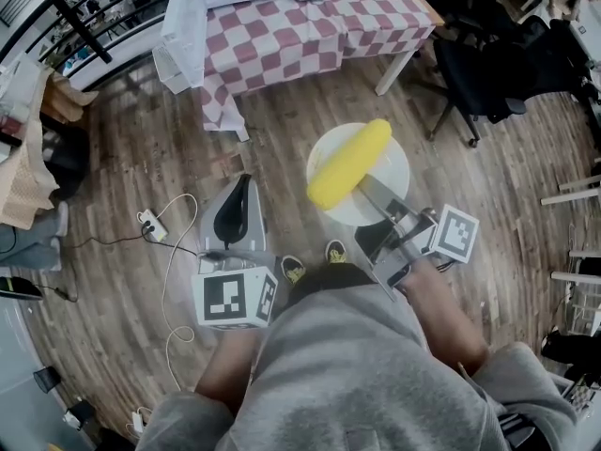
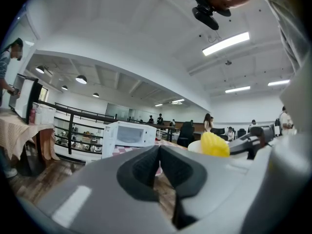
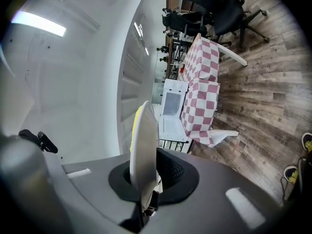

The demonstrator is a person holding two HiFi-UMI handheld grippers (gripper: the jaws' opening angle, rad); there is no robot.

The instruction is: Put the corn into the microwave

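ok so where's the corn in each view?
Head view: corn in the centre, lying on the white plate.
Left gripper view: right of centre, yellow end showing.
Right gripper view: yellow sliver just left of the edge-on plate.
Shared landmark: checkered tablecloth.

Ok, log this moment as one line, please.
stage: corn not yet in microwave | right gripper: shut on plate rim | corn: lying on plate | left gripper: shut, empty | microwave: on checkered table

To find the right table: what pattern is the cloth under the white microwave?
The tablecloth has dull red and white checks, clearest in the head view.
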